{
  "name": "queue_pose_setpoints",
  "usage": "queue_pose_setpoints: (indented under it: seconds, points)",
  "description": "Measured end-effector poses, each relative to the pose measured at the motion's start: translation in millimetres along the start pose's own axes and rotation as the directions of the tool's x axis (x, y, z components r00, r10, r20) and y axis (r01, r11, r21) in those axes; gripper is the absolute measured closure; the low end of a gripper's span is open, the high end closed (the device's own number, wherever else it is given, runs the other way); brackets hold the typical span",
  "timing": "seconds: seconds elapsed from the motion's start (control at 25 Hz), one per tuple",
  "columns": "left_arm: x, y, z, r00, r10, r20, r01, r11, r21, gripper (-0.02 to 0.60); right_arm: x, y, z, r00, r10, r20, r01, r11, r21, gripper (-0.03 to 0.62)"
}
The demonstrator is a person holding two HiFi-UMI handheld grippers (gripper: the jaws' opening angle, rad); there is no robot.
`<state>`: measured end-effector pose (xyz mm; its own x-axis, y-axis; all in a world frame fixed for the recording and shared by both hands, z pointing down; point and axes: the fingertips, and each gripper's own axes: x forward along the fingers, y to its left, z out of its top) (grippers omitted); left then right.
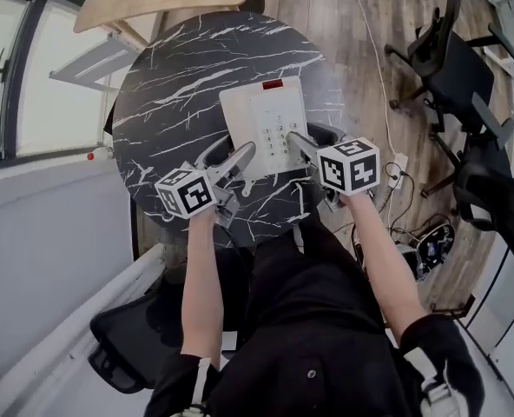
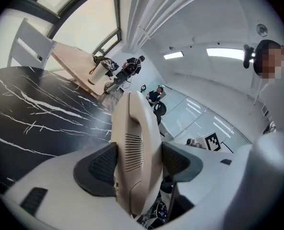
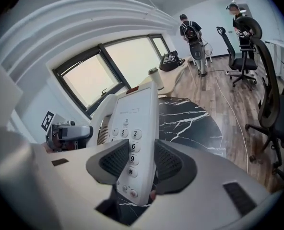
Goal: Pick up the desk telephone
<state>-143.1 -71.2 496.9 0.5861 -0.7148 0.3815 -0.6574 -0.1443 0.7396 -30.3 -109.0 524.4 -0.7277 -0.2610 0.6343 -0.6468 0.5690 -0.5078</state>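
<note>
clamping desk telephone (image 1: pixel 263 115): left gripper (image 1: pixel 240 156) fingers (image 2: pixel 101 164) on handset (image 2: pixel 135 143) side, right gripper (image 1: pixel 299 139) on keypad (image 3: pixel 129 150) edge; underside hidden.

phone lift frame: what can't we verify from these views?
- Underside of the telephone, and any gap to the table: the head view looks straight down, so the body covers it.
- Keypad in the left gripper view: behind the handset.
- Near edge of the telephone in the head view: under the left tool and right tool.
- Print on the label above the keys: too small in the head and right gripper views.
</note>
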Motion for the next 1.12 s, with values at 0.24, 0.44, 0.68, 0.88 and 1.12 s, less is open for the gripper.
queue_pose_setpoints:
  seconds: [0.24, 0.44, 0.68, 0.88, 1.12]
  points:
    - [-26, -31, 17, 0.995, 0.035, 0.095, -0.039, 0.999, 0.037, 0.282, -22, 25, 21, 0.998, 0.056, 0.039, -0.053, 0.996, -0.070, 0.413]
    - [-42, -56, 33, 0.984, 0.054, 0.169, -0.070, 0.993, 0.093, 0.282, -38, 42, 43, 0.991, 0.106, 0.079, -0.094, 0.986, -0.135, 0.413]
    - [-58, -91, 54, 0.964, 0.058, 0.261, -0.099, 0.984, 0.148, 0.282, -64, 63, 77, 0.980, 0.157, 0.124, -0.122, 0.959, -0.255, 0.413]
    - [-66, -118, 75, 0.943, 0.042, 0.331, -0.112, 0.974, 0.196, 0.282, -86, 77, 109, 0.968, 0.188, 0.169, -0.121, 0.932, -0.342, 0.413]
    - [-82, -146, 97, 0.919, 0.022, 0.394, -0.135, 0.956, 0.260, 0.281, -108, 97, 135, 0.948, 0.232, 0.218, -0.135, 0.913, -0.384, 0.416]
